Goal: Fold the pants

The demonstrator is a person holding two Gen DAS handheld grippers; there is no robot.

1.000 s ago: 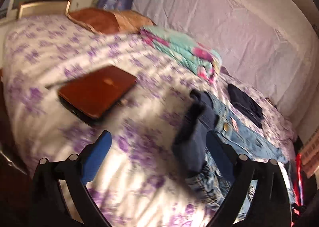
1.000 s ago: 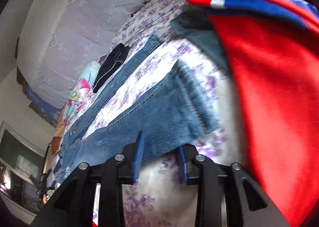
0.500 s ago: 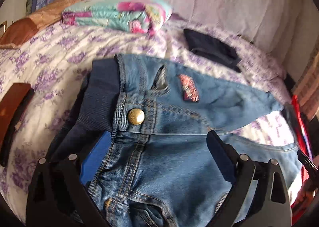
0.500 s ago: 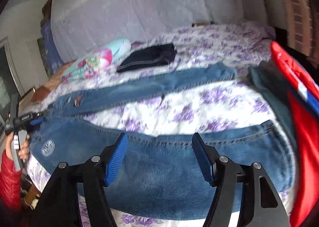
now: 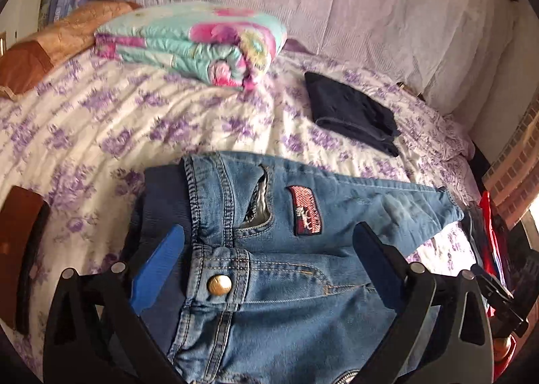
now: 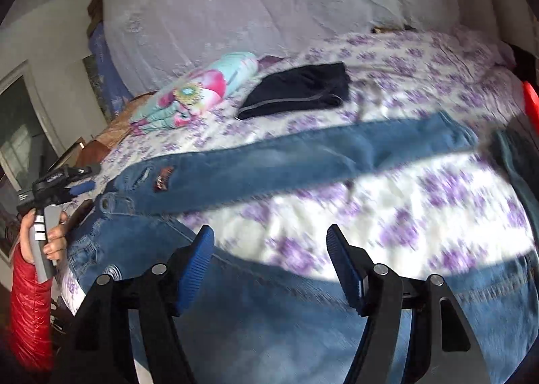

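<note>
Blue jeans lie spread on the bed, legs apart. In the left wrist view the waistband with its brass button and a red patch sits between my fingers. My left gripper is open just above the waist, holding nothing. In the right wrist view the far leg runs across the bed and the near leg lies under my right gripper, which is open and empty. The left gripper also shows in the right wrist view, held by a hand at the waist.
The bed has a white cover with purple flowers. A folded floral blanket and a folded dark garment lie behind the jeans. A brown pillow is far left, a brown book at the left edge, red cloth at right.
My left gripper swung from the book side over to the jeans' waist. My right gripper let go of the leg hem, opened wide and moved along the near leg.
</note>
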